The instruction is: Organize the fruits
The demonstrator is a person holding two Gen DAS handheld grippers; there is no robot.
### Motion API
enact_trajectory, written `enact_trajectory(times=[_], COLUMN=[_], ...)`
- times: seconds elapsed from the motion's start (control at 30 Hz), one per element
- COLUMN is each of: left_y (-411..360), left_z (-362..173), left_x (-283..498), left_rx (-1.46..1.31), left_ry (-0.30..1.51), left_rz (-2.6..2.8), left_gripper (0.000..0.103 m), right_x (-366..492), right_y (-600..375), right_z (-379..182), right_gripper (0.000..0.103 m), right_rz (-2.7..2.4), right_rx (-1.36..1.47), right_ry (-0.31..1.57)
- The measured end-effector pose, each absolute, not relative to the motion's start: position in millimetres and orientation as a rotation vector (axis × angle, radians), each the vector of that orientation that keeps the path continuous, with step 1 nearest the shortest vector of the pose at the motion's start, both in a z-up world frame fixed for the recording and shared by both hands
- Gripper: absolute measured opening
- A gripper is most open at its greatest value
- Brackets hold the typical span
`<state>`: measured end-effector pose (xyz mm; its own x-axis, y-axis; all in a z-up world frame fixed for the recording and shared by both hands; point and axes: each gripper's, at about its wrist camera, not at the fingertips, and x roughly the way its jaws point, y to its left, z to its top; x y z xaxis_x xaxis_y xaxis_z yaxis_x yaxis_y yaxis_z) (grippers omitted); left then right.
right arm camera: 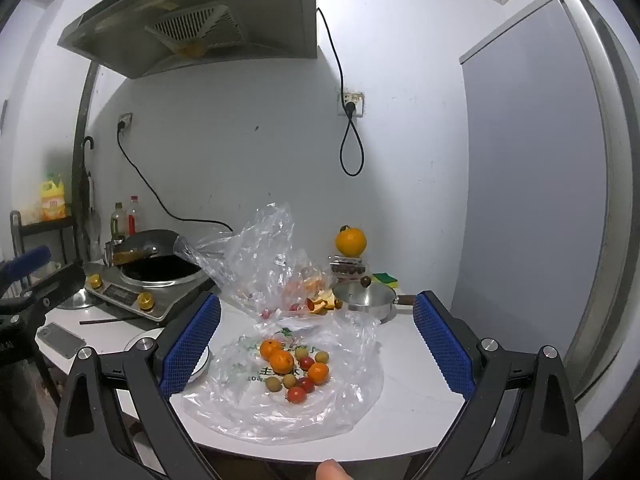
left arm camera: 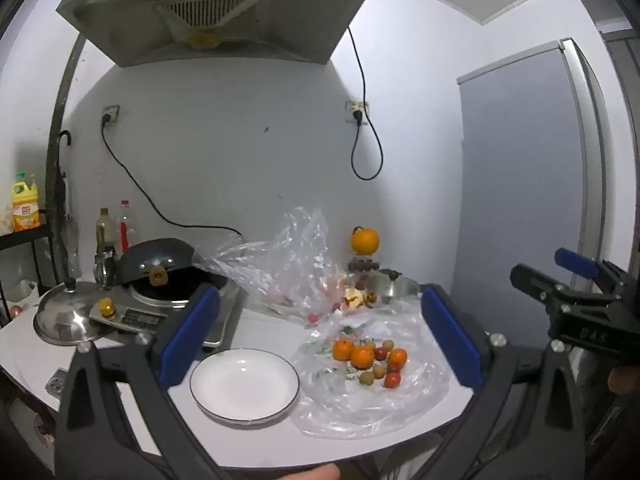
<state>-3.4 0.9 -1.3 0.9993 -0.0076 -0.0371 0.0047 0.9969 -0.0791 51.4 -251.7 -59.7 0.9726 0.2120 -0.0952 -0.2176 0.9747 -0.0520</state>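
Small oranges (left arm camera: 362, 356) (right arm camera: 281, 361), red cherry tomatoes (left arm camera: 392, 379) (right arm camera: 296, 394) and pale round fruits (left arm camera: 367, 378) (right arm camera: 273, 384) lie in a heap on a flat clear plastic bag (left arm camera: 372, 404) (right arm camera: 280, 412). An empty white plate (left arm camera: 244, 384) with a dark rim sits just left of the bag. My left gripper (left arm camera: 320, 336) hangs open above the counter's front edge, plate and fruit showing between its blue pads. My right gripper (right arm camera: 316, 344) is open too, level, with the fruit heap between its fingers, apart from it. The plate (right arm camera: 200, 364) is mostly hidden behind its left finger.
A crumpled bag (left arm camera: 292, 264) holding more fruit lies behind. A large orange (left arm camera: 364, 241) stands on a box at the back wall, a steel pan (right arm camera: 366, 298) beside it. A stove with a wok (left arm camera: 160, 272), a lid (left arm camera: 66, 314) and a phone (right arm camera: 60, 340) fill the left.
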Motion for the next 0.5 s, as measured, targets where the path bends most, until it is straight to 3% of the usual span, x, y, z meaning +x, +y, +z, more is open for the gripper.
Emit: enact_trajectory(times=[0.2,0.5], left_y=[-8,2], left_z=[1,-3], left_x=[7,8], left_rx=[-0.038,-0.061], left_ry=[0.137,0.141], left_rz=[-0.016,-0.018], left_gripper=[0.102,0.101], right_x=[57,58], right_y=[-256,-248], right_z=[-64,-64], right_gripper=[0.099,0.099], right_rz=[0.223,0.227], right_rx=[-0.045,-0.067], right_ry=[0.118,0.133])
